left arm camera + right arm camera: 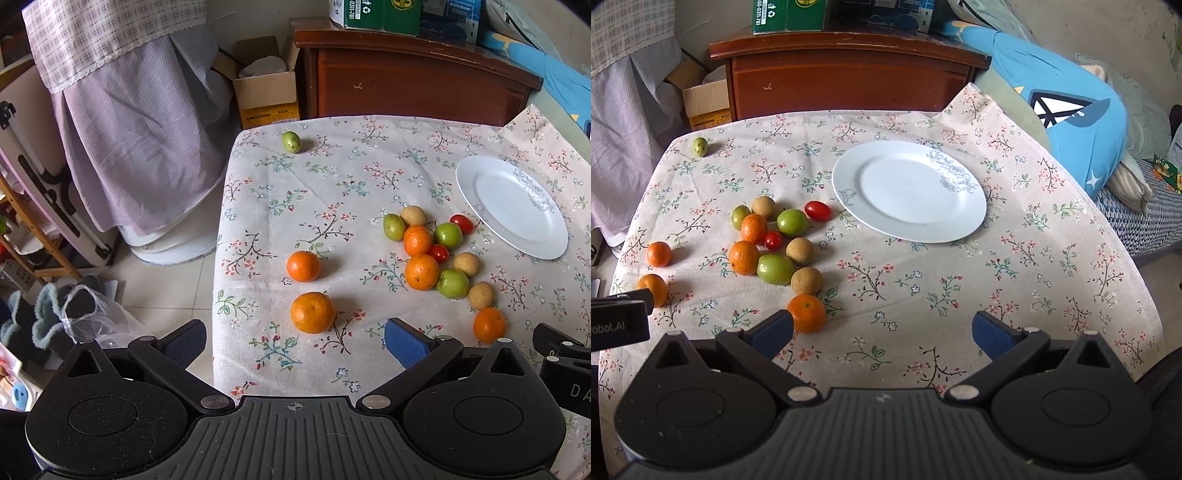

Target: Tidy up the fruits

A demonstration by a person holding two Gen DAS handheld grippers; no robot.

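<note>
A: Item one, the surface?
B: A counter under a beige floral-print tablecloth (pixel 1015 266). A round white ceramic plate with a grey line pattern (pixel 908 192) lies on it, bare, right of the fruit.

A: Fruit count?
B: One cluster left of the plate: two small orange mandarins (pixel 753 228) (pixel 744 257), three round green fruits (pixel 792 222) (pixel 740 216) (pixel 775 268), three tan round fruits (pixel 763 206) (pixel 800 250) (pixel 807 280), two red cherry tomatoes (pixel 817 210) (pixel 773 240). Several touch one another.

A: Strays?
B: A third mandarin (pixel 806 313) sits near the cluster's front edge, just beside the left blue pad of the right tongs (pixel 882 328). Two more mandarins (pixel 303 266) (pixel 313 312) lie apart toward the counter's left edge. A lone small green fruit (pixel 291 141) rests at the far left corner, well apart from everything.

A: Tongs, condition?
B: Right tongs: jaws spread wide, nothing between the blue pads, held over bare cloth in front of the plate. Left tongs (pixel 295 341): jaws likewise wide apart, holding nothing, with the nearest stray mandarin just ahead of the gap.

A: Surroundings?
B: A dark red-brown wooden cabinet (pixel 849 74) behind the counter, an open brown cardboard box (pixel 264 88) on the floor beside it, a blue plush cushion (pixel 1071 110) to the right.
</note>
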